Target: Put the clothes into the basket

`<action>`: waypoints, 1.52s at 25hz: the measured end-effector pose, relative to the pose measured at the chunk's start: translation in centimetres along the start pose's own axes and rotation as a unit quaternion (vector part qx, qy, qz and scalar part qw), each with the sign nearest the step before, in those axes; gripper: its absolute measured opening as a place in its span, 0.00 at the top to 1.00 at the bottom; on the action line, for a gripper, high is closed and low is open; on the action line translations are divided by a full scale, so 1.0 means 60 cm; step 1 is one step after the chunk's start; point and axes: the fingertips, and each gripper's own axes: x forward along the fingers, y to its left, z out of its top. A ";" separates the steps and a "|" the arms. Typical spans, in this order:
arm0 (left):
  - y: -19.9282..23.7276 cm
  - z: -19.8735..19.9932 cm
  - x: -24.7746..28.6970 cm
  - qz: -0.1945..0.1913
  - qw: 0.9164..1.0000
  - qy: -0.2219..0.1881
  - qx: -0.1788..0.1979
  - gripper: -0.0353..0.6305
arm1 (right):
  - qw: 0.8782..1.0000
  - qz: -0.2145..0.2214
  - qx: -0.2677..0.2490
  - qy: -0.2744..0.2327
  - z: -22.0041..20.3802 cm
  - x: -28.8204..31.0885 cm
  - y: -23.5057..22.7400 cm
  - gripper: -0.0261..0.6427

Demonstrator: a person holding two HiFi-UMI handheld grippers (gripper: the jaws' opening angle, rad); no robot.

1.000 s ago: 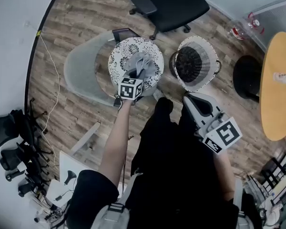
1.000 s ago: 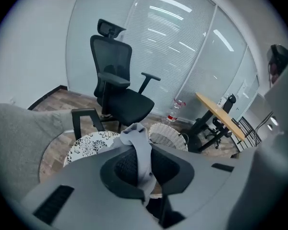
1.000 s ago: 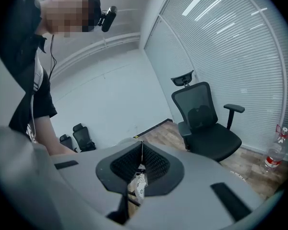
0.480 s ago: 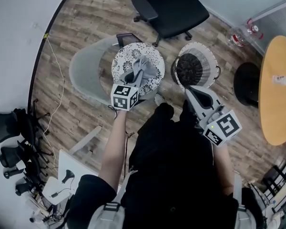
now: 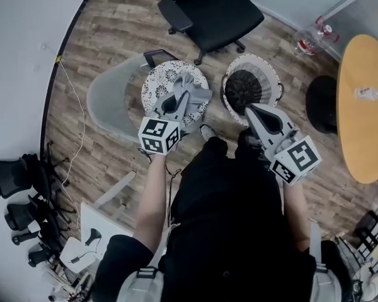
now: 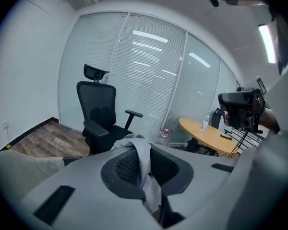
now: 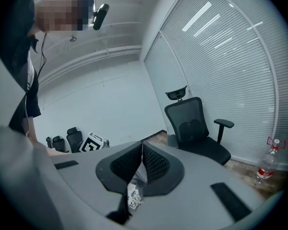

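A grey garment (image 5: 194, 97) hangs in my left gripper (image 5: 178, 98), lifted just above the round black-and-white patterned table (image 5: 157, 80). In the left gripper view the cloth (image 6: 143, 159) is pinched between the shut jaws and drapes over their tips. The wicker basket (image 5: 269, 74), with a pale liner and dark inside, stands on the floor right of that table. My right gripper (image 5: 252, 110) hovers at the basket's near rim. Its jaws (image 7: 142, 146) are shut tip to tip with nothing in them.
A black office chair (image 5: 217, 11) stands behind the table and basket. A pale grey seat (image 5: 107, 99) lies left of the patterned table. A yellow round table (image 5: 362, 106), a black stool (image 5: 321, 102) and a water bottle (image 5: 307, 38) are at the right. Folded chairs (image 5: 12, 181) line the left wall.
My left gripper has risen with the grey garment, pulling it up off the patterned table. The right gripper has shifted up towards the basket's near rim.
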 end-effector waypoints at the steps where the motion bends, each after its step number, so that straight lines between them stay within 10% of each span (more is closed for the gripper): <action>1: -0.012 0.004 0.007 -0.006 1.000 0.000 0.004 0.89 | 1.000 -0.003 0.001 -0.002 0.002 -0.009 -0.007 0.94; 19: -0.226 0.046 0.178 -0.073 0.997 0.018 0.036 0.89 | 0.997 -0.065 0.027 -0.015 0.010 -0.179 -0.196 0.94; 38: -0.354 -0.047 0.381 -0.081 0.994 0.075 0.014 0.89 | 0.996 -0.034 0.081 0.036 -0.059 -0.248 -0.365 0.94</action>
